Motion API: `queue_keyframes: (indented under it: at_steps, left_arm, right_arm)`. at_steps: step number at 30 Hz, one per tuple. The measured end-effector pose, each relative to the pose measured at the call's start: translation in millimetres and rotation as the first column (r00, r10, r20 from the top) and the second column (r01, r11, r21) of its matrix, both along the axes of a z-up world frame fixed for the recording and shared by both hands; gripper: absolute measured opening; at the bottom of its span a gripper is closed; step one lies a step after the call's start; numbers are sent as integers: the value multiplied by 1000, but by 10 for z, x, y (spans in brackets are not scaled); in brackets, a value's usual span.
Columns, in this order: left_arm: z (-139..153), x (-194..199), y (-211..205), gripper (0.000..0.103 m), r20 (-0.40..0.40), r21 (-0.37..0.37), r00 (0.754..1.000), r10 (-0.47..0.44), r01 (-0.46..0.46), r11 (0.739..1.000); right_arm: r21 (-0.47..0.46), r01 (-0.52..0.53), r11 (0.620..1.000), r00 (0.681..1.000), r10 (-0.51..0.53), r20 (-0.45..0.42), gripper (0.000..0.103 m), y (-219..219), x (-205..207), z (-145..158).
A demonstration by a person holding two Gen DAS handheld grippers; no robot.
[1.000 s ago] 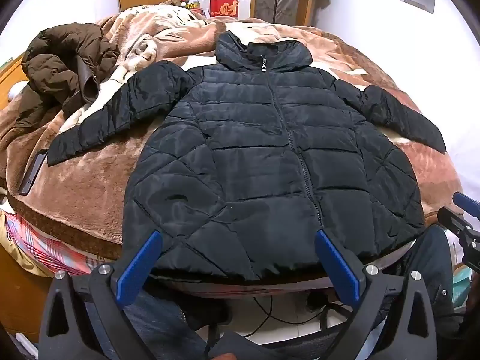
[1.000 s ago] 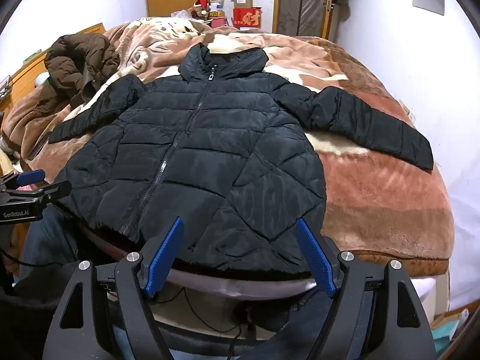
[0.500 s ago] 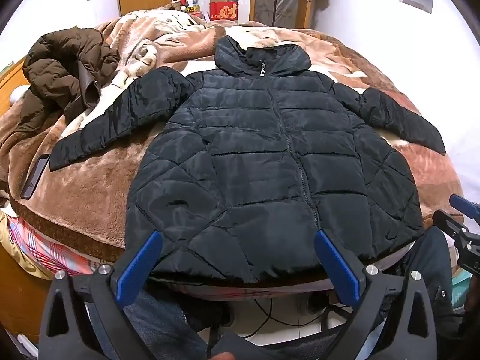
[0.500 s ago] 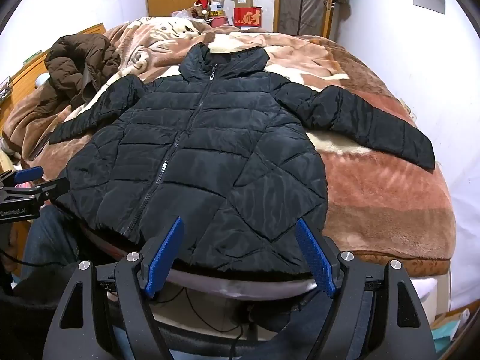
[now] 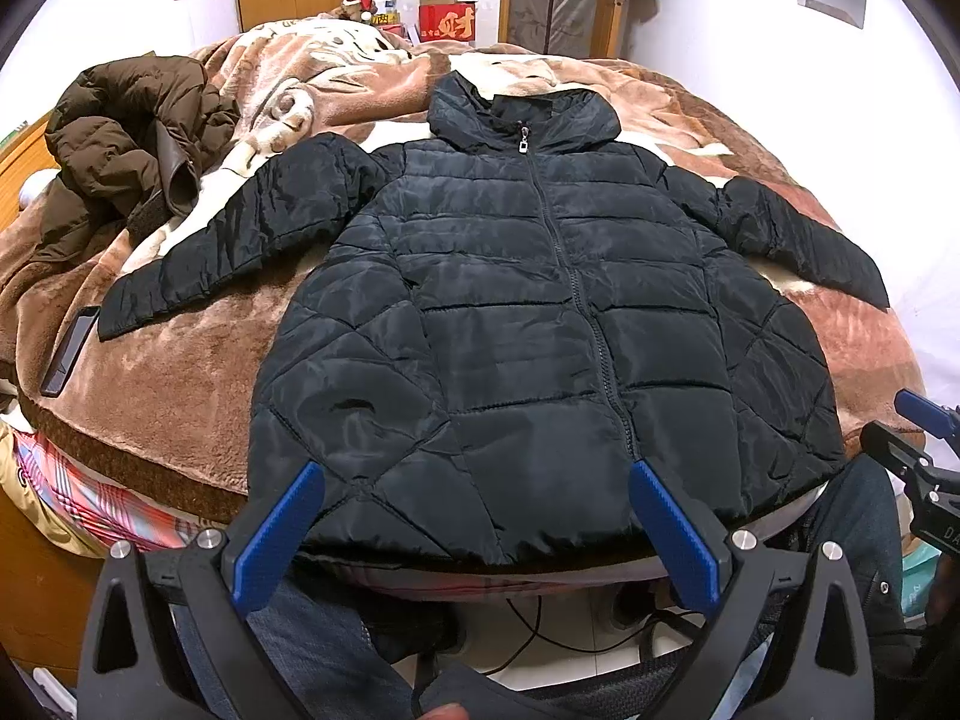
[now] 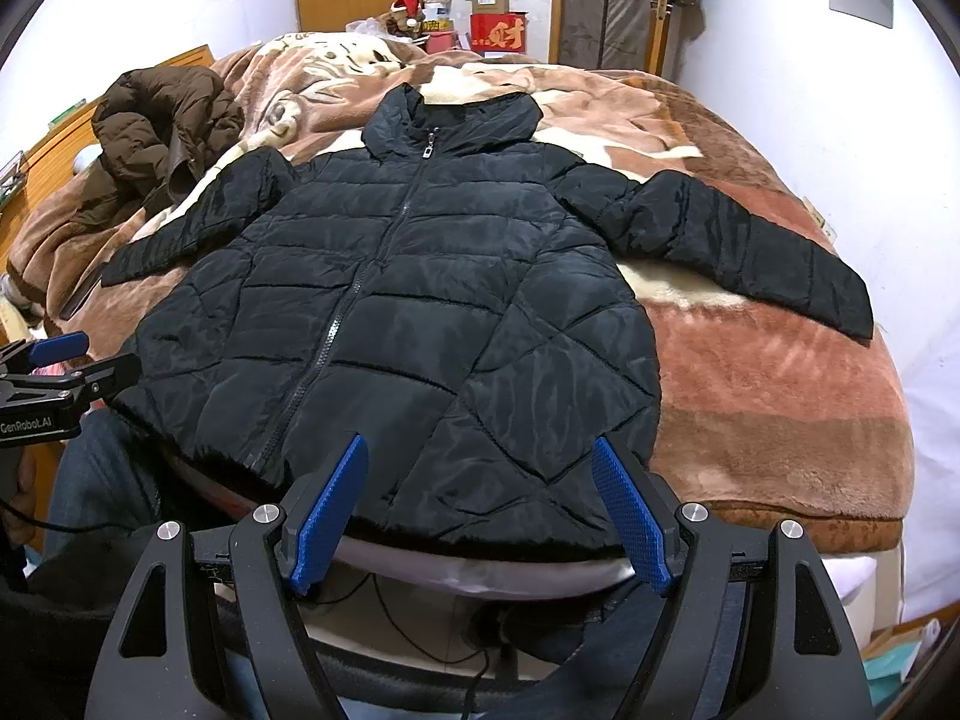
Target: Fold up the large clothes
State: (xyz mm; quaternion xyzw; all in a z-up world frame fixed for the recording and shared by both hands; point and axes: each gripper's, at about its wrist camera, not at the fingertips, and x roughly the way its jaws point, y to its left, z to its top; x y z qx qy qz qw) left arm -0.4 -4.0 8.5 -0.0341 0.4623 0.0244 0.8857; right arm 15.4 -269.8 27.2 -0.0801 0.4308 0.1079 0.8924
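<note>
A black quilted hooded jacket lies flat and zipped on the bed, both sleeves spread out to the sides, its hem at the near bed edge. My left gripper hangs open just short of the hem, left of the zip, with nothing between its blue pads. My right gripper is also open, above the hem's right part, holding nothing. Each gripper shows at the edge of the other's view: the right one, the left one.
A brown fleece blanket covers the bed. A crumpled brown jacket lies at the far left. A dark phone rests by the left sleeve cuff. A person's jeans-clad legs and floor cables are below the bed edge.
Both grippers have crept slightly forward toward the hem; the jacket sits a little lower in both views. The jacket itself has not moved.
</note>
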Motion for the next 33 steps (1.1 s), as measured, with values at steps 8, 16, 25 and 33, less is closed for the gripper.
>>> queue_keyframes:
  at_steps: [8, 16, 25, 33]
  left_arm:
    - [0, -2, -1, 103, -1, -1, 1000, 0, 0, 1000]
    - [-2, -6, -5, 103, -1, -1, 1000, 0, 0, 1000]
    - [-3, -5, -4, 103, -1, -3, 1000, 1, -1, 1000]
    - [-4, -6, -6, 103, -2, -2, 1000, 1, -1, 1000]
  right_arm:
    - [1, 0, 1000, 1000, 0, -2, 77, 23, -4, -14]
    - [2, 0, 1000, 1000, 0, -1, 77, 26, -10, -16]
    - [3, 0, 1000, 1000, 0, -4, 77, 27, -10, -20]
    - [2, 0, 1000, 1000, 0, -4, 77, 31, -10, -25]
